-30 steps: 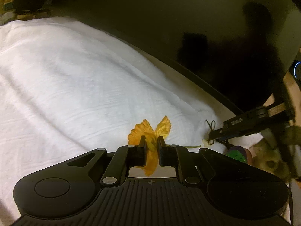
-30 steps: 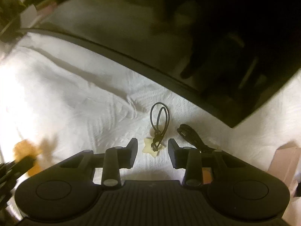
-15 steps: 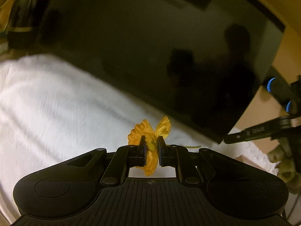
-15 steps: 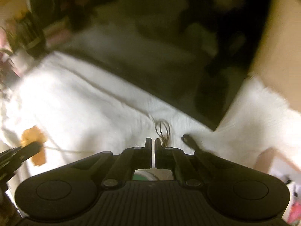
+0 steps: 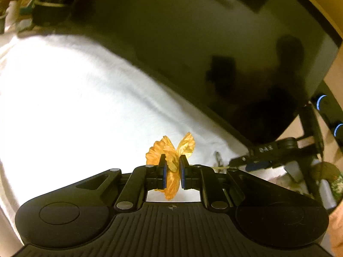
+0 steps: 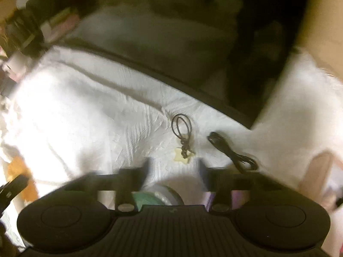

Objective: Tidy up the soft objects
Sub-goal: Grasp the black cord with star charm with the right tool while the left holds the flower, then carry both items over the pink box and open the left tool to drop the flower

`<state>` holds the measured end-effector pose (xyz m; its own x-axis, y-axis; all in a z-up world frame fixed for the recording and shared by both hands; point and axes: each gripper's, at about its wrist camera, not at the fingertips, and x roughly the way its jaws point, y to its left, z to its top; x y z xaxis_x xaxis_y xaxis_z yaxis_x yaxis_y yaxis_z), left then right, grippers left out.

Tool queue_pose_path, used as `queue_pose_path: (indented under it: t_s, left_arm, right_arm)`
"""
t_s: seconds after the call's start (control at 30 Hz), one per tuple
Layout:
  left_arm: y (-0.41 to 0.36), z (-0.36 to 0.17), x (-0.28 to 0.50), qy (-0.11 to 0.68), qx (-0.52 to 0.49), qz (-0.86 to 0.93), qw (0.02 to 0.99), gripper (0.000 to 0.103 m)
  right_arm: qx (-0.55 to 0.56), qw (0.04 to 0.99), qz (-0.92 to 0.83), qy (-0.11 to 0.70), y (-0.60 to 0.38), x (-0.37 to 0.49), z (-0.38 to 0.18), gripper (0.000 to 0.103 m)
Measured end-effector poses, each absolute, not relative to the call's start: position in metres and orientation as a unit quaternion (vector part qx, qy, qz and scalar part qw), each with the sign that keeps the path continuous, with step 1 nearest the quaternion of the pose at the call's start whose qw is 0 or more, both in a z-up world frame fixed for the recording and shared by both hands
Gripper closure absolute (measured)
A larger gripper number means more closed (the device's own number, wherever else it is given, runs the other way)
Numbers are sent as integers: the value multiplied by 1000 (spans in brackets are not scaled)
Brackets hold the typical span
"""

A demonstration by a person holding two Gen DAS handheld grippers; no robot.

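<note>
Left hand-held gripper (image 5: 172, 167) pinches orange flower (image 5: 171, 156) aloft.

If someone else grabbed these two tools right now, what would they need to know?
Left gripper: shut on the orange fabric flower, held above the white cloth.
Right gripper: open, empty, blurred, just short of the star charm on its black cord, which lies on the cloth beside a black cable.
Done: flower picked up.
Left: place the flower; charm and cable not yet handled.

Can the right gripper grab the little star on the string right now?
Probably yes. The right gripper is open, and the star lies uncovered on the white cloth just ahead of its fingers, nothing between them.
</note>
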<state>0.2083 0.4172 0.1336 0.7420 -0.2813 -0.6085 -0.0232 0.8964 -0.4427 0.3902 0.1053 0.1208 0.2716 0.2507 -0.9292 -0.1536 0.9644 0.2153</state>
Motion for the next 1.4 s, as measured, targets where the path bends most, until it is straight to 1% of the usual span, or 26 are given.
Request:
queue_pose_path:
  t_s: [0.1, 0.17, 0.23, 0.27, 0.37, 0.4, 0.43, 0.47, 0.57, 0.73, 0.83, 0.93, 1.1, 1.23, 1.4]
  left_arm:
    - [430, 118, 212, 363, -232, -72, 900, 89]
    - [436, 110, 215, 368, -237, -73, 896, 89]
    - [439, 103, 220, 371, -240, -71, 894, 89]
    - [441, 100, 222, 373, -240, -71, 893, 89]
    - [435, 95, 232, 380, -234, -74, 892, 89]
    - [432, 93, 236, 382, -231, -74, 892, 89]
    - [432, 94, 234, 384, -231, -76, 891, 89]
    - [433, 92, 235, 386, -231, -77, 890, 89]
    - [433, 95, 237, 380, -234, -79, 891, 89]
    - [428, 120, 231, 355, -238, -77, 901, 89]
    - [404, 144, 224, 337, -222, -93, 910, 89]
    - [364, 158, 220, 333, -217, -119, 910, 89]
    - [275, 177, 211, 338, -187, -184, 904, 89]
    - [196, 184, 205, 354, -150, -237, 892, 89]
    - [115, 162, 212, 388, -122, -285, 868, 89]
  right_arm:
    - [5, 799, 123, 589, 125, 402, 101, 35]
    - [-6, 790, 103, 604, 132, 410, 88, 37]
    - [-6, 775, 85, 626, 136, 419, 73, 48]
    - [-7, 770, 81, 633, 138, 423, 67, 56]
    - [-23, 766, 79, 638, 142, 431, 53, 62]
    - [-35, 773, 82, 628, 146, 432, 55, 71]
    - [-47, 773, 90, 627, 150, 433, 56, 78]
    - [-55, 774, 92, 624, 152, 433, 58, 82]
    - [-51, 783, 106, 611, 155, 419, 82, 82]
    - [-32, 814, 150, 560, 147, 373, 158, 82]
    - [-38, 835, 185, 516, 134, 335, 209, 82]
    - [-34, 852, 197, 484, 112, 306, 243, 82]
    - [-15, 876, 180, 447, 42, 256, 274, 82]
    - [12, 891, 144, 430, -21, 231, 281, 82]
    - [48, 903, 93, 417, -103, 201, 275, 82]
